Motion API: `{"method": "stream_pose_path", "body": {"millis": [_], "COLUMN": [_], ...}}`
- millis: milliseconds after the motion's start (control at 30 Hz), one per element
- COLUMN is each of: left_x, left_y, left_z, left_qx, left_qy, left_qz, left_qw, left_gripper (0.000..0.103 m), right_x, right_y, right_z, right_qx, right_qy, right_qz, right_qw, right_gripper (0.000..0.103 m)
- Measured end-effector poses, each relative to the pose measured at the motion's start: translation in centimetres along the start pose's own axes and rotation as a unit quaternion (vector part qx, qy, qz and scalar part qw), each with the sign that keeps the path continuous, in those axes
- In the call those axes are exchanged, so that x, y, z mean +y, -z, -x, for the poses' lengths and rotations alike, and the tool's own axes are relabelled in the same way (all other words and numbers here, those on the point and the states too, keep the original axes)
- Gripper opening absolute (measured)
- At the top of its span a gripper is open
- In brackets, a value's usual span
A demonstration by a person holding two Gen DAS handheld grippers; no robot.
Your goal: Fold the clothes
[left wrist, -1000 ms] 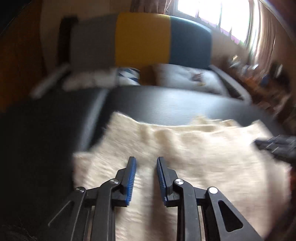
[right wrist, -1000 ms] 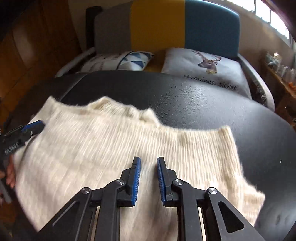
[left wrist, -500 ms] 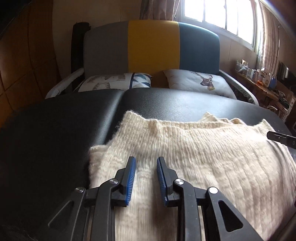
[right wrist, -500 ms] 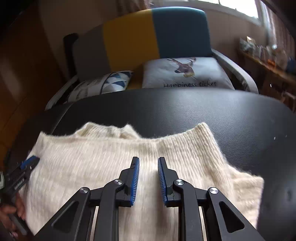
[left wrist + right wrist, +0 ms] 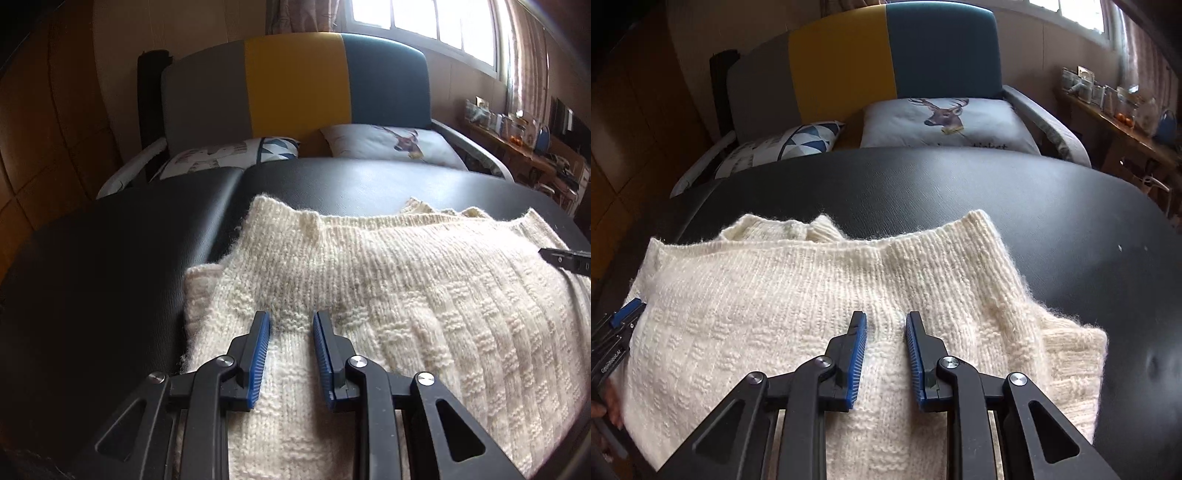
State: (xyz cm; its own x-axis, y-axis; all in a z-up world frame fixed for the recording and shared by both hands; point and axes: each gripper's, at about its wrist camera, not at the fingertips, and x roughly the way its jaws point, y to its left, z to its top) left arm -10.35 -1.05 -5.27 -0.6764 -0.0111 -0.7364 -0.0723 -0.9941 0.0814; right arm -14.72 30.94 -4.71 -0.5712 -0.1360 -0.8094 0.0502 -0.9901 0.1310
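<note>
Already partly folded, the cream knit sweater [image 5: 388, 295] is lying flat on the black padded table [image 5: 92, 277], its ribbed edge running along the far side, probably so it can be doubled over. Both claws are hovering over its near part with jaws parted and holding nothing: the left gripper [image 5: 291, 321] toward the left edge, the right gripper [image 5: 885, 321] toward the right, likely spaced to lift evenly. Beyond the table, a striped sofa [image 5: 886, 66] with cushions is sitting idle.
</note>
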Motion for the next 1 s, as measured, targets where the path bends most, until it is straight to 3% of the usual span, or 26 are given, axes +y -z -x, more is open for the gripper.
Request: {"method": "stream_pose_path", "body": {"millis": [133, 267, 467, 700, 800, 1000], "left_x": [-1.8, -2.3, -4.0, -4.7, -4.7, -4.8], "left_y": [1.5, 0.9, -0.6, -0.1, 0.0, -0.3], "left_z": [2.5, 3.9, 2.3, 0.6, 0.6, 1.6], "left_qx": [0.02, 0.028, 0.028, 0.026, 0.025, 0.032], "left_qy": [-0.004, -0.004, -0.034, -0.057, -0.058, -0.054], "left_qz": [-0.008, 0.015, -0.01, -0.039, -0.034, -0.028], "left_qw": [0.9998, 0.9995, 0.999, 0.9973, 0.9974, 0.9976], "left_gripper": [0.024, 0.024, 0.024, 0.025, 0.025, 0.024], "right_x": [-0.6, -0.3, 1.8, -1.5, -2.6, -1.7], "right_y": [2.0, 3.1, 3.1, 2.8, 2.9, 2.9], "right_z": [2.0, 4.2, 3.0, 0.8, 0.6, 2.8], "right_qx": [0.012, -0.021, -0.016, -0.002, -0.006, -0.022], "right_qy": [0.006, 0.004, 0.018, 0.046, 0.034, 0.031], "right_qz": [0.014, 0.032, 0.075, 0.02, -0.015, -0.01], "right_qw": [1.0, 0.999, 0.997, 0.999, 0.999, 0.999], "right_gripper": [0.022, 0.025, 0.025, 0.03, 0.033, 0.036]}}
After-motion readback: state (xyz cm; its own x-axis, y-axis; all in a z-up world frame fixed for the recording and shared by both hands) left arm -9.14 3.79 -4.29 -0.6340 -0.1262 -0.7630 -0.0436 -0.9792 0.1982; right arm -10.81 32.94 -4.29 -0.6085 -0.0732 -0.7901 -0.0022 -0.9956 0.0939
